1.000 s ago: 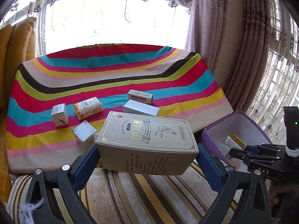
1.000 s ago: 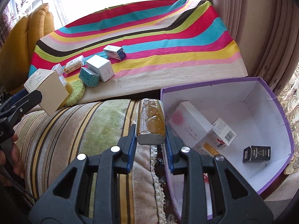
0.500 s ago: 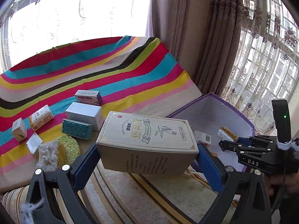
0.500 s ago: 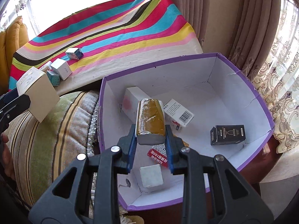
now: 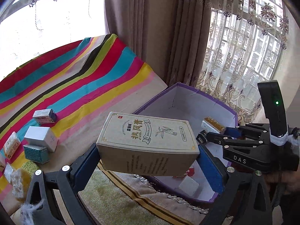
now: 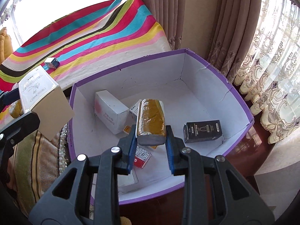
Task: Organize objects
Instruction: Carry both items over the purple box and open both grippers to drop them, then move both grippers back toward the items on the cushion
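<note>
My left gripper (image 5: 148,161) is shut on a large beige box with Chinese print (image 5: 148,142) and holds it in the air at the near-left rim of the purple bin (image 5: 189,97). My right gripper (image 6: 151,140) is shut on a narrow gold box (image 6: 151,120) and holds it above the inside of the purple bin (image 6: 241,97). The right gripper with its gold box also shows in the left wrist view (image 5: 213,126). The beige box shows at the left of the right wrist view (image 6: 42,99).
Inside the bin lie a white box (image 6: 108,110), a black box (image 6: 203,131), a red box (image 6: 141,156) and others. On the striped cloth (image 5: 78,86) sit several small boxes (image 5: 41,138) and a yellow-green sponge (image 5: 28,168). Curtains hang behind the bin.
Both grippers moved right toward the bin. The gold box now hangs further over the bin's middle; the beige box has come to the bin's rim.
</note>
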`<state>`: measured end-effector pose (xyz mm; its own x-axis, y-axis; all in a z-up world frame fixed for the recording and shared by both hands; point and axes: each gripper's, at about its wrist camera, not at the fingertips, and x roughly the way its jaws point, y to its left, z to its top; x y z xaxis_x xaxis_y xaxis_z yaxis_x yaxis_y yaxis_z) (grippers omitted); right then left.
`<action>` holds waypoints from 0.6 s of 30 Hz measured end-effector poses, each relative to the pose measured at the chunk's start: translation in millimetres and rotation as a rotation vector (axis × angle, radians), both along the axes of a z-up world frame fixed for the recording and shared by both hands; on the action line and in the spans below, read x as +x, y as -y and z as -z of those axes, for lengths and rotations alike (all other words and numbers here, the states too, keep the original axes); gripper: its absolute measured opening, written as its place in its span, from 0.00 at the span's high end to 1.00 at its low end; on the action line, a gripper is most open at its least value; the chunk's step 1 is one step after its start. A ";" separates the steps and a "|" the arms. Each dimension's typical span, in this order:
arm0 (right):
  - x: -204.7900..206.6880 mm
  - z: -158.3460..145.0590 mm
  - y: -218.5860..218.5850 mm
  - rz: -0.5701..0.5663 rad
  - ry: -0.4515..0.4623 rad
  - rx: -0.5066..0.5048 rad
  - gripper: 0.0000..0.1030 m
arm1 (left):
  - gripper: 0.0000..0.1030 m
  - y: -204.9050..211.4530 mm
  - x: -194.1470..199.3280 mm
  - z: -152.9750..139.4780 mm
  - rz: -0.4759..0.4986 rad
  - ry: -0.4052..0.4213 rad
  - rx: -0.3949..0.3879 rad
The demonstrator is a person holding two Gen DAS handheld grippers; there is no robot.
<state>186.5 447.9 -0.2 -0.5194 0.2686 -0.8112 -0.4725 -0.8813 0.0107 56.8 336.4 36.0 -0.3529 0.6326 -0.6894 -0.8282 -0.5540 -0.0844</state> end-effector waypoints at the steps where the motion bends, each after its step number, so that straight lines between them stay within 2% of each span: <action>1: 0.6 0.0 -1.6 0.008 0.001 0.000 0.65 | 0.02 -3.5 0.9 0.6 0.020 0.010 0.002; 5: 2.7 -0.6 -4.3 0.028 0.003 0.007 0.37 | 0.02 -8.9 0.0 6.2 0.029 0.033 -0.023; 13: 2.1 -0.9 0.0 0.019 0.003 0.009 0.26 | 0.02 9.7 -9.5 5.1 -0.029 0.070 0.007; 18: 0.2 -1.8 8.2 0.002 0.001 0.005 0.23 | 0.02 26.3 -14.5 3.5 -0.064 0.076 0.024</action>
